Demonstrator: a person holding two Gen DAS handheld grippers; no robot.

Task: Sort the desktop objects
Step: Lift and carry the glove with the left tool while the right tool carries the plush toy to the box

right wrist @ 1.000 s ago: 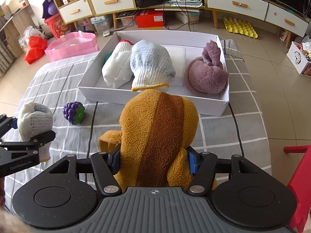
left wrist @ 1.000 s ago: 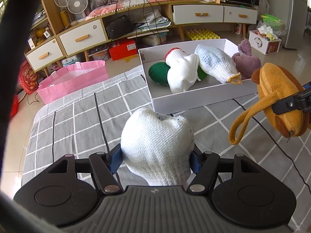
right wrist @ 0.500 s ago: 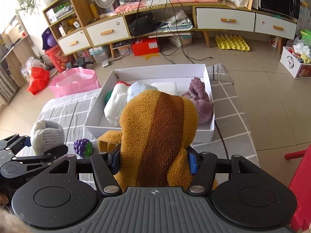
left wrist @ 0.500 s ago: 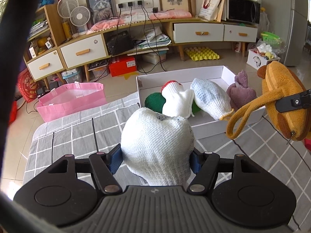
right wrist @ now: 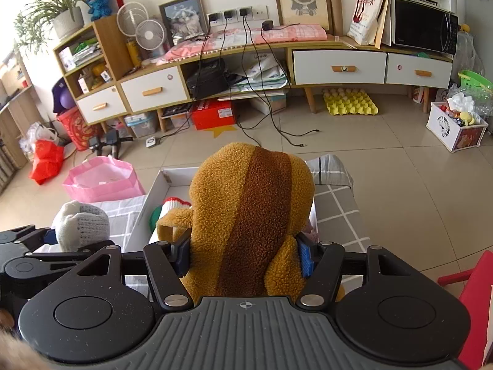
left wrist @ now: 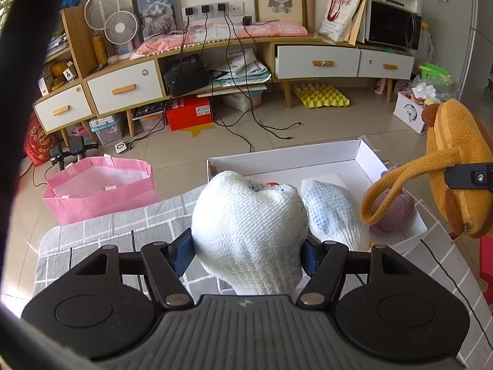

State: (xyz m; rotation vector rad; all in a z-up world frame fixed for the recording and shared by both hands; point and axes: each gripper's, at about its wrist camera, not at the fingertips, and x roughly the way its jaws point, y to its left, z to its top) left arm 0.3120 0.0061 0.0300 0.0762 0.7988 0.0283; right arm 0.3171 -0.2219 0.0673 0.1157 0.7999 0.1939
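Both loads have come up off the grey checked surface [left wrist: 101, 231] and now hang higher over the white cardboard box [left wrist: 363, 154]. Left hand-held gripper [left wrist: 248, 254] is clamped on the white knitted glove [left wrist: 249, 225]; right hand-held gripper [right wrist: 245, 254] squeezes the tan-and-brown fleece pouch [right wrist: 249, 209]. Carry step, I'd say; next, lower each into the box ahead and release.

Each gripper, left [left wrist: 248, 256] and right [right wrist: 243, 257], is built of matte black plastic: ribbed grey centre, round discs either side, silver screws, blue-padded fingers [right wrist: 305, 259].
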